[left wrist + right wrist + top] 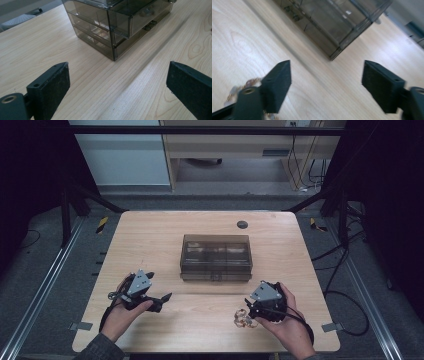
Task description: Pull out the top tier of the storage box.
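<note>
The wooden table (150, 235) carries a smoky drawer box (216, 257) at centre. At eight o'clock, the left gripper (162, 301) gapes wide, empty. At five o'clock, the right gripper (248, 306) stands open, empty, the bracelet (241, 319) just beside it.

Under my grippers I see a pale wooden table top (45, 45) with smooth matt grain. Ahead of both stands a smoky transparent plastic drawer box (117, 22), glossy and hard. My black jaws look like matt, slightly grainy plastic. Beside my right gripper (325, 85) lies a shiny bracelet of golden links and clear beads (242, 318).
</note>
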{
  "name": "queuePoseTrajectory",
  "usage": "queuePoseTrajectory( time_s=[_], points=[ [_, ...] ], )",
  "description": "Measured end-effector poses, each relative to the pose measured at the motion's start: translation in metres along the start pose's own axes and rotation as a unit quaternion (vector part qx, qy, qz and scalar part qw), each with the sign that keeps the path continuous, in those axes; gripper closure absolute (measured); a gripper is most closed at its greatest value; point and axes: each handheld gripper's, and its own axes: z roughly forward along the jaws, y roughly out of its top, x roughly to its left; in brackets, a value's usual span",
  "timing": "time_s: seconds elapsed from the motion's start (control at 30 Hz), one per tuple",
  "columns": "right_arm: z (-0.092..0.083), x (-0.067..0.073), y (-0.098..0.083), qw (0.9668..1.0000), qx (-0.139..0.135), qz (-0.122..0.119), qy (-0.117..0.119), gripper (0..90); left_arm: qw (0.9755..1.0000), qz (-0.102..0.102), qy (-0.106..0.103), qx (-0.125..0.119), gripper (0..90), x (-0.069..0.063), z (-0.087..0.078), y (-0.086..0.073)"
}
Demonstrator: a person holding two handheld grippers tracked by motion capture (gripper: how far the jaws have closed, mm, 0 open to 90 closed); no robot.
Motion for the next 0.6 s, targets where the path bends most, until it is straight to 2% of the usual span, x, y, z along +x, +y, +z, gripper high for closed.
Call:
queuePoseTrajectory(
  time_s=[0.07,0.2,0.27,0.37,0.5,0.6],
  points=[
    [0.001,-0.007,-0.004,0.9998,0.008,0.007,0.017,25.7,1.0,0.005,-0.004,0.004,5.4,-0.001,0.0,0.005],
    [0.005,-0.017,-0.012,0.999,0.023,0.022,0.031,24.0,0.9998,0.011,-0.009,0.013,5.7,-0.002,0.001,0.013],
    [0.008,-0.021,-0.014,0.9984,0.036,0.027,0.034,22.8,0.9999,0.006,0.0,0.015,5.9,0.0,0.0,0.017],
    [0.014,-0.027,-0.015,0.9973,0.061,0.031,0.028,22.8,0.9997,0.005,0.0,0.024,7.3,0.003,0.001,0.022],
    [0.016,-0.038,-0.011,0.9962,0.06,0.041,0.048,22.5,0.9991,0.014,-0.01,0.037,7.9,0.004,0.005,0.028],
    [0.015,-0.044,-0.006,0.9957,0.066,0.032,0.057,23.1,0.9988,0.021,-0.013,0.043,7.6,0.003,0.008,0.034]
  ],
)
